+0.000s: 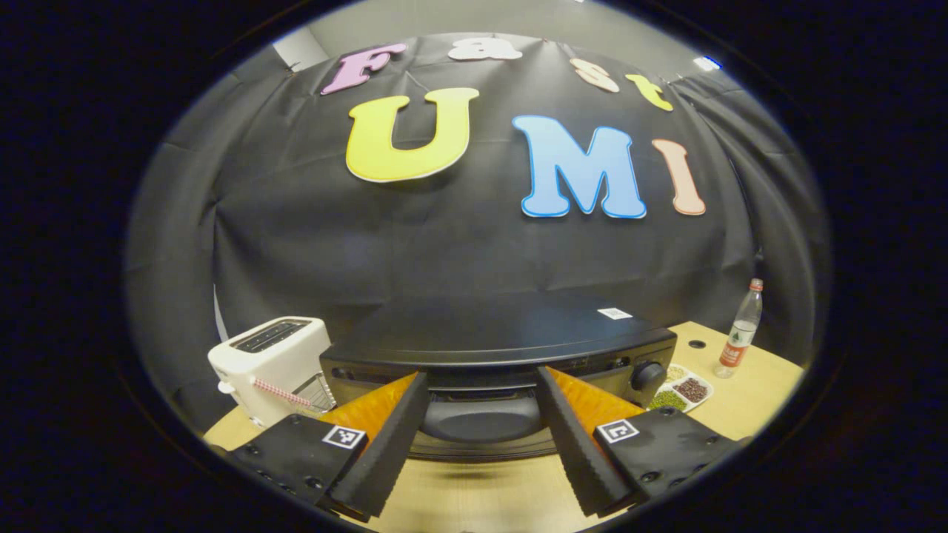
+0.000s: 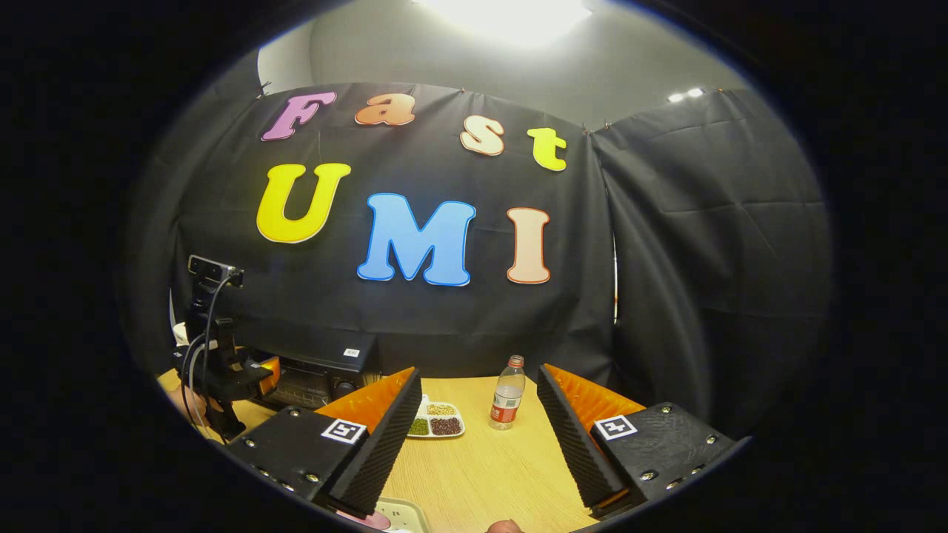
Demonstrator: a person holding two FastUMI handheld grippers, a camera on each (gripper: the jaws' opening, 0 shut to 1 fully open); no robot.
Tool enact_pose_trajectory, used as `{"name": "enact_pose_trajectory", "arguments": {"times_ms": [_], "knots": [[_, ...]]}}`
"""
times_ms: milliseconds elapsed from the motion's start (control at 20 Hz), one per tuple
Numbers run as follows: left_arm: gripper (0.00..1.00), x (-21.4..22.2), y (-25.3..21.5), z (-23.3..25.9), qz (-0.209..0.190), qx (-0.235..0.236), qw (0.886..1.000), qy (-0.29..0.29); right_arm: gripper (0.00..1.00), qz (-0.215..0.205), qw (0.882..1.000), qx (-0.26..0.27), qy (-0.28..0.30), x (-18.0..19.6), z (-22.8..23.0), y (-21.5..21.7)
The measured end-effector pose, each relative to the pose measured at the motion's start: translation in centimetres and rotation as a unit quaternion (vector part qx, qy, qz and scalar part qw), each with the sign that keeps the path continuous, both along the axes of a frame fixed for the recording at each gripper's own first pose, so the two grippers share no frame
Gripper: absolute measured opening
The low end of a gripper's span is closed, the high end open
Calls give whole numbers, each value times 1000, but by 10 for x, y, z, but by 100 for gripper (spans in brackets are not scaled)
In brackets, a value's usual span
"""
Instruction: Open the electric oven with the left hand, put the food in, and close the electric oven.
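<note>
Wooden worktop (image 1: 748, 403): oven (image 1: 503, 355) dead ahead of left gripper (image 1: 481, 414), jaws open; right gripper (image 2: 478, 433) jaws open, bottle (image 2: 506, 403) at 12 o'clock.

Left gripper view: set low and close before the electric oven (image 1: 498, 348), facing its front squarely along the parted tongs (image 1: 481, 437), with the toaster (image 1: 270, 363) at left and the divided dish (image 1: 683, 389) and water bottle (image 1: 740, 329) at right on the table (image 1: 740, 400). Right gripper view: placed farther back and to the right, looking across the table (image 2: 481, 459) toward the back wall, oven (image 2: 322, 374) far off at left behind the other gripper's camera rig (image 2: 215, 326). Shared ground: oven, divided dish (image 2: 435, 420), bottle (image 2: 506, 403), tabletop, back wall.
</note>
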State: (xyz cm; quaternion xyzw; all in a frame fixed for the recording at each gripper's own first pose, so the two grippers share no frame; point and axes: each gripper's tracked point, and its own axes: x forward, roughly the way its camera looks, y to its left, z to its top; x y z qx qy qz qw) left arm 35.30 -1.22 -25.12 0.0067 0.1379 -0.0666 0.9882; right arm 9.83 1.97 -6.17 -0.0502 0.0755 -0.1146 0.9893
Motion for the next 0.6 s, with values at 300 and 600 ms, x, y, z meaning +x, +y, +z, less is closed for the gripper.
{"name": "enact_pose_trajectory", "arguments": {"times_ms": [300,600], "knots": [[99,-38,2,-12,9,6,1000,15,96,22,1000,11,4,-4,-2,3],[98,-76,4,-38,8,8,999,46,97,48,999,14,14,-11,-7,8]]}}
